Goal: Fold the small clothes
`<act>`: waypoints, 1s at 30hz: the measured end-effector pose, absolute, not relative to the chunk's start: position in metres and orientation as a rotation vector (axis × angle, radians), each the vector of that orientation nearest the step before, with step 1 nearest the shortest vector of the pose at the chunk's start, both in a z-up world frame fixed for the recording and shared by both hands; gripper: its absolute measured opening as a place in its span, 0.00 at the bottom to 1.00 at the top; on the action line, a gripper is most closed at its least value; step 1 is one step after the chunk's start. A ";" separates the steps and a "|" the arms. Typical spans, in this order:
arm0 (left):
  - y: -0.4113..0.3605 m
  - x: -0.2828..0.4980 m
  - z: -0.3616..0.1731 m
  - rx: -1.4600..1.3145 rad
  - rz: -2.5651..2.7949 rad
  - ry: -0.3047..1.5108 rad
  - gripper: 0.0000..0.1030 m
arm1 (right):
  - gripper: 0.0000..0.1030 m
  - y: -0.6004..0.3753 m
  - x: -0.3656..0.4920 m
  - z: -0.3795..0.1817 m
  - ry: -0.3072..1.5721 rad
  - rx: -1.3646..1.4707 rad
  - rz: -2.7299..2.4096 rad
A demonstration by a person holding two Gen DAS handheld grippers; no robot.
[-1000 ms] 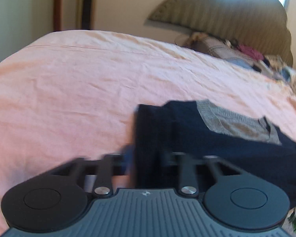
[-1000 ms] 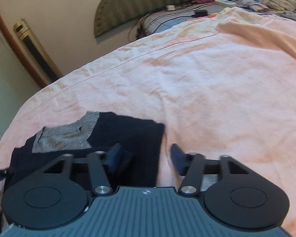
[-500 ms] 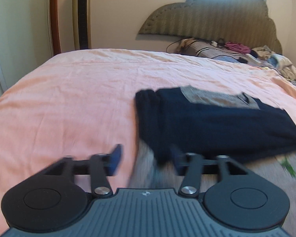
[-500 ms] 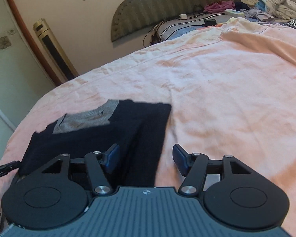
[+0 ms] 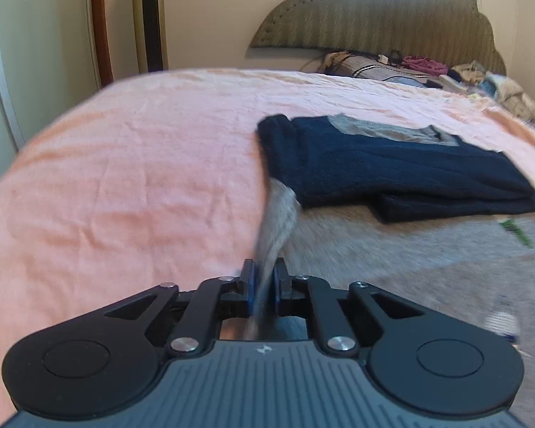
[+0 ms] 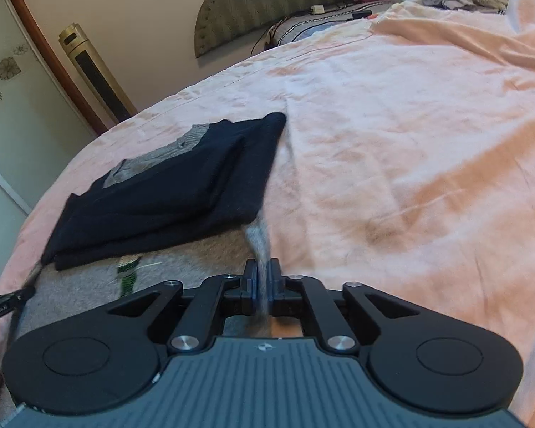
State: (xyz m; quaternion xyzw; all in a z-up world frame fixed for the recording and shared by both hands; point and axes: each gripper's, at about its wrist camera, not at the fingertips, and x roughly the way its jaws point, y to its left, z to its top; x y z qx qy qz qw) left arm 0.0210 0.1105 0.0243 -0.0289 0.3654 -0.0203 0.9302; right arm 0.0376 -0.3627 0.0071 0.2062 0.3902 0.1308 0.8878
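Left wrist: both tongs (image 5: 266, 287) (image 6: 264, 285) pinch grey garment (image 5: 392, 249)

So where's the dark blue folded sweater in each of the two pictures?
Left wrist view: the dark blue folded sweater lies right of centre on the pink bedsheet, beyond the left gripper.
Right wrist view: it lies left of centre, beyond the right gripper.
Shared landmark: the gold tower fan by the wall.

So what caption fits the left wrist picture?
Left gripper pinching grey cloth beside folded navy sweater on pink bed.
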 end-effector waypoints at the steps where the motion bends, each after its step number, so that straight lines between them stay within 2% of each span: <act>1: 0.115 0.012 0.026 -0.108 -0.063 0.769 0.21 | 0.53 -0.365 0.027 0.009 0.815 0.464 0.307; 2: 0.121 0.001 0.026 -0.166 -0.080 0.782 0.38 | 0.70 -0.366 0.017 0.010 0.822 0.484 0.330; 3: 0.128 -0.013 0.024 -0.235 -0.097 0.789 0.51 | 0.72 -0.368 0.006 0.009 0.836 0.507 0.354; 4: 0.134 -0.024 0.022 -0.291 -0.111 0.783 0.68 | 0.72 -0.372 -0.003 0.005 0.853 0.548 0.380; 5: 0.138 -0.035 0.020 -0.341 -0.120 0.768 0.69 | 0.69 -0.376 -0.010 0.001 0.854 0.592 0.403; 6: 0.139 -0.044 0.018 -0.371 -0.121 0.758 0.69 | 0.59 -0.378 -0.016 -0.002 0.862 0.633 0.419; 7: 0.136 -0.047 0.017 -0.369 -0.122 0.750 0.68 | 0.51 -0.379 -0.017 -0.005 0.879 0.650 0.425; 9: 0.128 -0.045 0.016 -0.321 -0.105 0.735 0.65 | 0.10 -0.373 -0.015 -0.012 0.918 0.634 0.410; 10: 0.125 -0.042 0.016 -0.295 -0.091 0.734 0.46 | 0.09 -0.371 -0.014 -0.013 0.912 0.625 0.413; 11: 0.122 -0.037 0.017 -0.273 -0.066 0.745 0.18 | 0.08 -0.370 -0.014 -0.012 0.912 0.620 0.408; 12: 0.125 -0.032 0.017 -0.295 -0.065 0.771 0.11 | 0.08 -0.370 -0.014 -0.009 0.908 0.608 0.396; 15: 0.136 -0.034 0.023 -0.354 -0.087 0.781 0.10 | 0.07 -0.384 -0.024 0.005 0.850 0.590 0.366; 19: 0.139 -0.046 0.013 -0.333 -0.106 0.777 0.10 | 0.07 -0.402 -0.031 -0.014 0.877 0.653 0.350; 21: 0.141 -0.052 0.014 -0.355 -0.115 0.791 0.11 | 0.12 -0.400 -0.036 -0.014 0.887 0.692 0.352; 22: 0.142 -0.055 0.015 -0.374 -0.129 0.808 0.14 | 0.15 -0.399 -0.040 -0.012 0.898 0.701 0.354; 24: 0.147 -0.063 0.016 -0.432 -0.175 0.836 0.30 | 0.39 -0.395 -0.049 -0.008 0.903 0.702 0.390; 25: 0.149 -0.067 0.016 -0.468 -0.203 0.836 0.45 | 0.43 -0.394 -0.055 -0.006 0.903 0.703 0.407; 26: 0.148 -0.071 0.015 -0.496 -0.221 0.830 0.52 | 0.46 -0.391 -0.058 -0.006 0.912 0.709 0.418; 27: 0.145 -0.074 0.014 -0.494 -0.219 0.821 0.52 | 0.45 -0.387 -0.060 -0.007 0.925 0.709 0.433; 28: 0.139 -0.075 0.013 -0.462 -0.207 0.805 0.49 | 0.43 -0.380 -0.061 -0.006 0.925 0.691 0.444; 29: 0.133 -0.074 0.013 -0.421 -0.187 0.797 0.24 | 0.27 -0.376 -0.061 -0.007 0.930 0.661 0.437; 30: 0.128 -0.072 0.011 -0.367 -0.150 0.805 0.07 | 0.09 -0.373 -0.059 -0.009 0.952 0.634 0.426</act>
